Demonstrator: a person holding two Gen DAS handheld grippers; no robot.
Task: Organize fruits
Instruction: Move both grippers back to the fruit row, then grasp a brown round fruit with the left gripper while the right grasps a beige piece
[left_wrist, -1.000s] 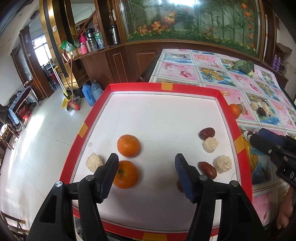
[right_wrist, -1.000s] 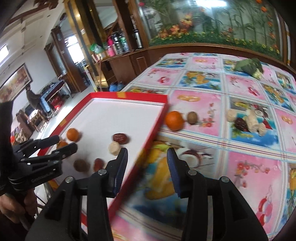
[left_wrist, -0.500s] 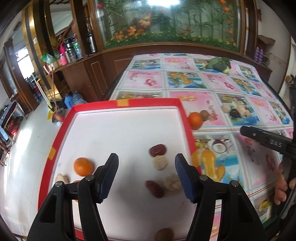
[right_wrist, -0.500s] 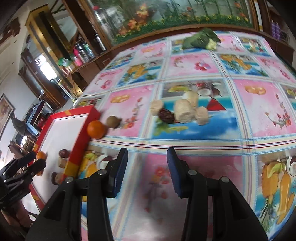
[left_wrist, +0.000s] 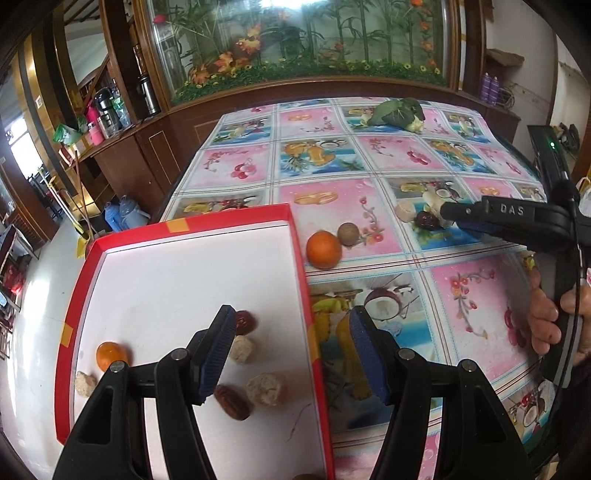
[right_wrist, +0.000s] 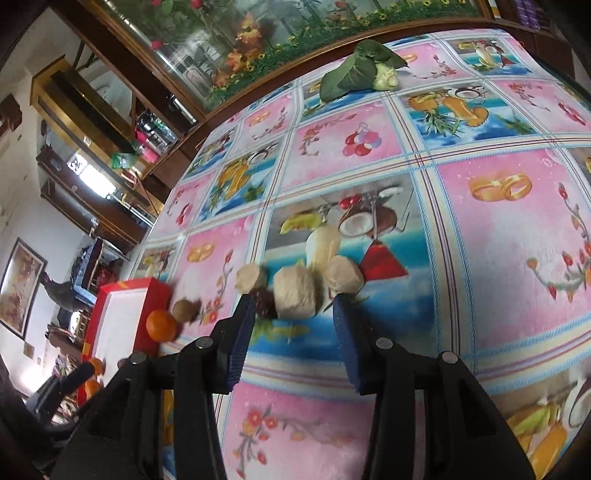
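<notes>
**Right gripper low over the beige cluster, left parked over the tray edge**

Fruit-print pink and blue tablecloth (right_wrist: 498, 236) covers the table, with a dark wood cabinet and a planted glass tank behind it.

Left gripper (left_wrist: 290, 350): I have it hovering above the right rim of the red-bordered white tray (left_wrist: 177, 280), tilted down, jaws wide apart and empty. Its left finger sits over the tray floor, its right finger over the cloth beyond the rim.

Inside the tray: a small orange mandarin (left_wrist: 110, 355) near the left wall, a pale crumbly lump (left_wrist: 85, 384) just beside it, a dark red date (left_wrist: 245, 321) at the left fingertip, two more beige lumps (left_wrist: 242, 349) and (left_wrist: 264, 389), and a second brown-red date (left_wrist: 232, 402).

On the cloth just outside the tray's far right corner: a round orange (left_wrist: 324, 249) touching a brown round fruit (left_wrist: 348, 234).

Right gripper (right_wrist: 293, 308): angled down and forward, close to the cloth, jaws spread and holding nothing. The tips bracket a large beige cylindrical chunk (right_wrist: 295, 291). A dark red date (right_wrist: 264, 301) lies against that chunk by the left tip. Three more beige pieces crowd round it; whether all touch, I cannot tell.

From the left camera, a hand (left_wrist: 546, 317) wraps the right gripper's black handle at the frame's right edge.

A leafy green vegetable (right_wrist: 360, 70) lies at the far end of the table, well apart.
</notes>
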